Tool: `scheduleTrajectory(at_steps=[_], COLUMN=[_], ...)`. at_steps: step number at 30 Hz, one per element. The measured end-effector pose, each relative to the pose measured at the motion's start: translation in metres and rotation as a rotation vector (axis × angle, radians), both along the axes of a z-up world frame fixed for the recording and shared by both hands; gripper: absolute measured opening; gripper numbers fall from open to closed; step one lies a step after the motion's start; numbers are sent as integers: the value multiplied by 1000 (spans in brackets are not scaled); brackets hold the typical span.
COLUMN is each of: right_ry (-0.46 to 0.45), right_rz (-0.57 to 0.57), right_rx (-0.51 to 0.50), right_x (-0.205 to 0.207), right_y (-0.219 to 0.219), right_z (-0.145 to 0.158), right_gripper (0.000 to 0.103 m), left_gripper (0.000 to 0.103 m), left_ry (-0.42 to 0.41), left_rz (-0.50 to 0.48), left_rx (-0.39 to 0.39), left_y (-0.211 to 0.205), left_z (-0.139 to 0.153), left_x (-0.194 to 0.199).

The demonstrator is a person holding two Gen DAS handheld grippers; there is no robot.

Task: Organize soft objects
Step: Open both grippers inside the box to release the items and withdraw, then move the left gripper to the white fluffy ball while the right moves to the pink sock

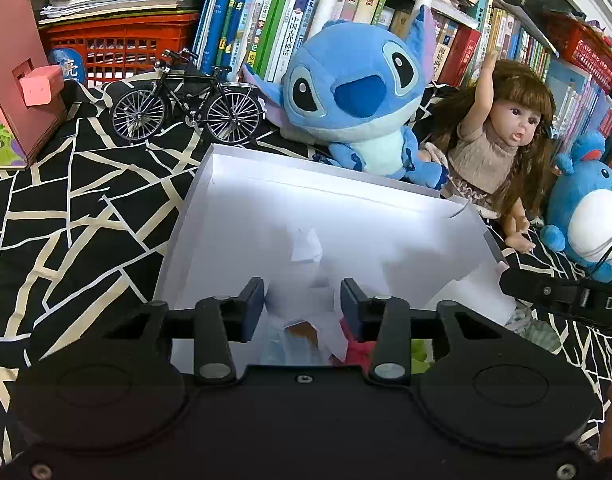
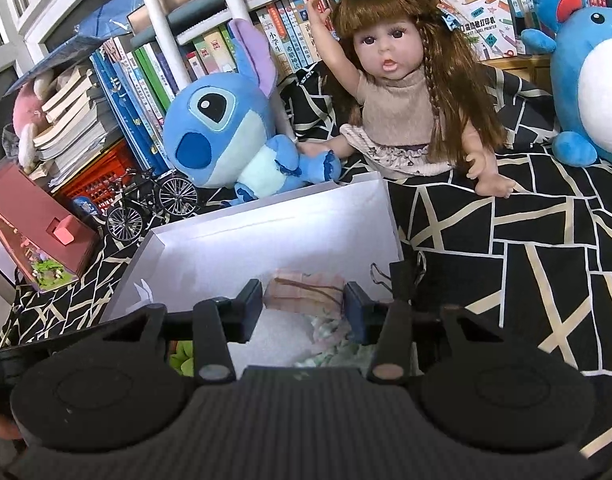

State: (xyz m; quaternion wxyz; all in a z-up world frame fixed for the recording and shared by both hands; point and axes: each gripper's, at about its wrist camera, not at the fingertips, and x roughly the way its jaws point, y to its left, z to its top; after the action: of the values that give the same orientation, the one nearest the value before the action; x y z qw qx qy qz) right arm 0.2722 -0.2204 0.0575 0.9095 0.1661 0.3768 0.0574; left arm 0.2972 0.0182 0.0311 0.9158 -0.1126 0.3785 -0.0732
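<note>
A shallow white box (image 1: 210, 184) (image 2: 266, 216) lies on the black patterned cloth. My left gripper (image 1: 302, 300) hangs over its near edge with a white folded cloth (image 1: 306, 248) lying between the fingers; the pads stand slightly off it. Below the gripper, bluish, red and green fabric pieces (image 1: 358, 348) show. My right gripper (image 2: 303, 302) is over the box's near right corner. A pinkish folded bundle tied with brown string (image 2: 306, 292) sits between its fingers, with a small gap at the left pad. A pale green-and-pink cloth (image 2: 330, 340) lies under that gripper.
Behind the box sit a blue alien plush (image 1: 354, 92) (image 2: 222, 136), a long-haired doll (image 1: 502, 132) (image 2: 394, 92) and a round blue plush (image 1: 590, 208) (image 2: 594, 80). A model bicycle (image 1: 186, 100) and a red-brown miniature house (image 1: 14, 80) stand left. A black binder clip (image 2: 402, 280) grips the box's right edge.
</note>
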Motion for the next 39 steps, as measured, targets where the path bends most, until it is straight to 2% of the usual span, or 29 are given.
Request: scheduleTrajectory(at_steps=[1, 5, 13, 23, 30, 39], right_ry=[-2, -13, -36, -71, -103, -175], right_rz=[1, 12, 23, 38, 49, 69], right_rx=[2, 18, 14, 27, 27, -18], right_x=[-1, -4, -14, -39, -61, -93], right_y=[0, -1, -1, -5, -6, -2], right_z=[0, 3, 7, 14, 20, 27], right_gripper=[65, 69, 79, 88, 90, 98], left_gripper=[45, 51, 74, 81, 84, 87], left_ry=[-2, -11, -50, -93, -115, -138], left_rz=[2, 9, 15, 11, 3, -24], left_rx=[1, 5, 30, 25, 40, 51], left_y=[0, 1, 2, 3, 3, 4], left_z=[1, 4, 14, 25, 30, 31], left_x=[-1, -4, -21, -48, -69, -101])
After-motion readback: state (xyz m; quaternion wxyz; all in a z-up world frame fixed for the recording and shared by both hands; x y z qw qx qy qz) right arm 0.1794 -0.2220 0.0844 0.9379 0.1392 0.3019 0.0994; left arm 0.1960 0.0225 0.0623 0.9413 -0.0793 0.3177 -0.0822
